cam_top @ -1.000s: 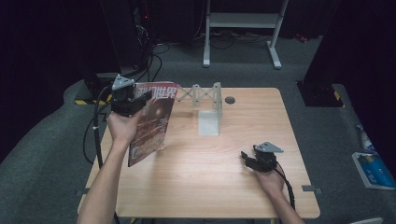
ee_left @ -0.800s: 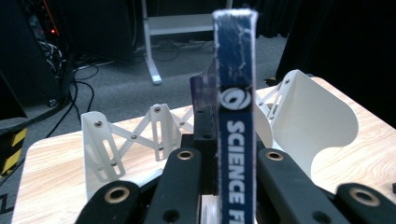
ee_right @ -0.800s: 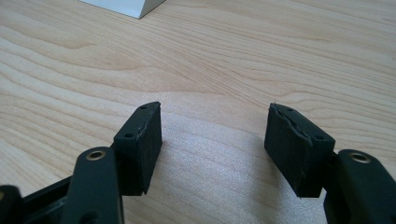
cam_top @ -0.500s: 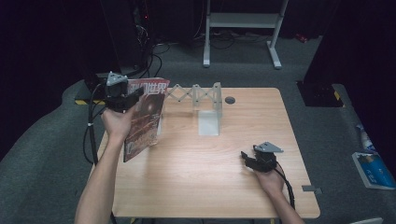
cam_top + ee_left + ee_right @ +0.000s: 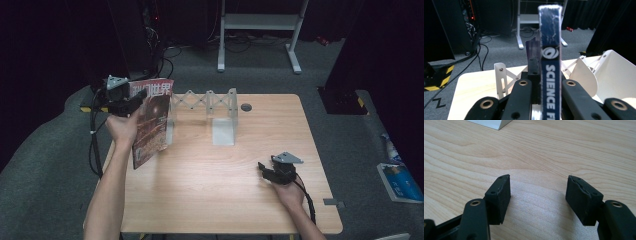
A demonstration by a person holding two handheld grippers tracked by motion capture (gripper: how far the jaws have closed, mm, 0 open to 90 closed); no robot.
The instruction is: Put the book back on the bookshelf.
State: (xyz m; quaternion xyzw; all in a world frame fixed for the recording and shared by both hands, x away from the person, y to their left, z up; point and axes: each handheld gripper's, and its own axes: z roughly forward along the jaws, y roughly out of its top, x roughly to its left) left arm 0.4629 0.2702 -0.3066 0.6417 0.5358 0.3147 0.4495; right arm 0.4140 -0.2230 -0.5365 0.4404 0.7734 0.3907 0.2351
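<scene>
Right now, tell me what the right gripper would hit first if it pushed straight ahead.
The right gripper, jaws open and empty, points low across the bare table. The nearest thing ahead looks to be the white rack's base plate, though depth is hard to judge.

Blue book (image 5: pixel 398 181) on grey carpet (image 5: pixel 350 140)

Magazine (image 5: pixel 151 122): thin, glossy, dark reddish cover, white characters across top edge, blue spine (image 5: pixel 550 65) lettered "SCIENCE". Held upright on edge, slightly tilted, lower corner down near far-left part of table (image 5: pixel 210 190). Clamped at top by left gripper (image 5: pixel 131 100). Stands just left of white accordion rack (image 5: pixel 212 107), close beside its left end plate.
</scene>
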